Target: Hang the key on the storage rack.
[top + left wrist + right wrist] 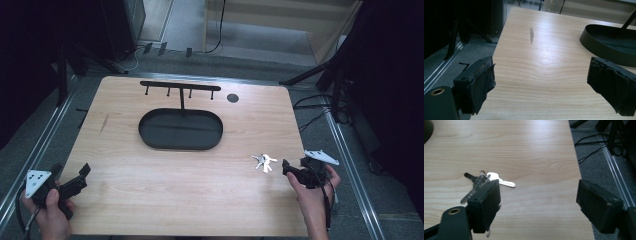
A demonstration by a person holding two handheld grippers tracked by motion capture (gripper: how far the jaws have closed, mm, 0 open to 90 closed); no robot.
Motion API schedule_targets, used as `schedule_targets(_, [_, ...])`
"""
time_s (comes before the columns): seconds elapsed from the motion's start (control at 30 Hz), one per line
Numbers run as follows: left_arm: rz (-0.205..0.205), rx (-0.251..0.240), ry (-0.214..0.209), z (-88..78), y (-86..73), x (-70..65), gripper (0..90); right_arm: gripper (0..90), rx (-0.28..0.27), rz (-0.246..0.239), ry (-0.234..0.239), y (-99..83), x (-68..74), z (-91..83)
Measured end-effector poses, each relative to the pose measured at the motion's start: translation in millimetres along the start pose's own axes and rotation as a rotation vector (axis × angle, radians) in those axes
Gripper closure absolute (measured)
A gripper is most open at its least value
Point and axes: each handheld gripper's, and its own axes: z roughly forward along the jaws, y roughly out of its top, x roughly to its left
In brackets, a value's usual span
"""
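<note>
A bunch of silver keys (263, 161) lies on the wooden table, right of centre near the front. In the right gripper view the keys (486, 181) sit just beyond the left jaw. My right gripper (292, 169) is open, held low just right of the keys, with nothing between its jaws. A black oval tray (180, 129) with a hook rack (180, 86) rising behind it stands mid-table. My left gripper (82, 176) is open at the front left corner, empty; its own view has the tray (609, 40) at the upper right.
A round black hole or cap (232, 98) sits near the table's far edge. Metal rails run along both sides of the table (125, 200). Black stands and cables (320, 107) crowd the floor at the right.
</note>
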Motion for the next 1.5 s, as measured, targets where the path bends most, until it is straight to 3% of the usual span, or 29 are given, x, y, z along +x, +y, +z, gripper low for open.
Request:
schedule_targets(0.17, [0.0,0.002,0.005,-0.4,-0.2,-0.7,7.8,24.6,0.066,-0.028,0.011,16.3,10.8,5.3])
schedule_targets(0.2, [0.001,0.003,0.005,-0.3,-0.1,-0.7,7.8,26.5,0.089,-0.043,0.022,20.9,13.7,7.8])
schedule_targets(0.23, [0.001,0.003,0.006,-0.3,-0.1,-0.7,7.8,26.9,0.129,-0.09,0.018,27.0,19.0,13.1])
schedule_targets(0.33, [0.001,0.004,0.004,-0.1,0.0,-0.4,7.8,29.5,0.172,-0.12,0.014,32.4,23.1,17.8])
schedule_targets(0.53, [-0.003,0.005,-0.005,-0.2,0.1,0.4,7.8,30.5,0.336,-0.188,0.079,55.4,37.0,33.8])
schedule_targets(0.83, [-0.004,0.006,-0.009,0.1,0.1,0.5,7.9,32.3,0.457,-0.242,0.138,57.3,44.3,53.9])
schedule_targets(0.87, [-0.004,0.008,-0.009,0.2,0.2,0.6,7.8,37.5,0.506,-0.24,0.161,54.5,46.8,58.3])
schedule_targets(1.0, [-0.004,0.011,-0.012,0.9,0.4,0.4,7.8,45.2,0.566,-0.254,0.162,49.7,50.7,64.6])
schedule_targets(1.2, [-0.003,0.011,-0.016,0.8,0.3,0.6,7.9,54.3,0.607,-0.224,0.174,46.3,53.1,69.5])
schedule_targets(1.43, [0.001,0.016,-0.018,0.9,0.5,0.5,7.9,61.7,0.606,-0.213,0.183,43.7,54.7,72.5])
schedule_targets(1.5, [0.0,0.016,-0.019,0.9,0.5,0.6,7.9,66.9,0.596,-0.211,0.163,43.4,55.1,73.2])
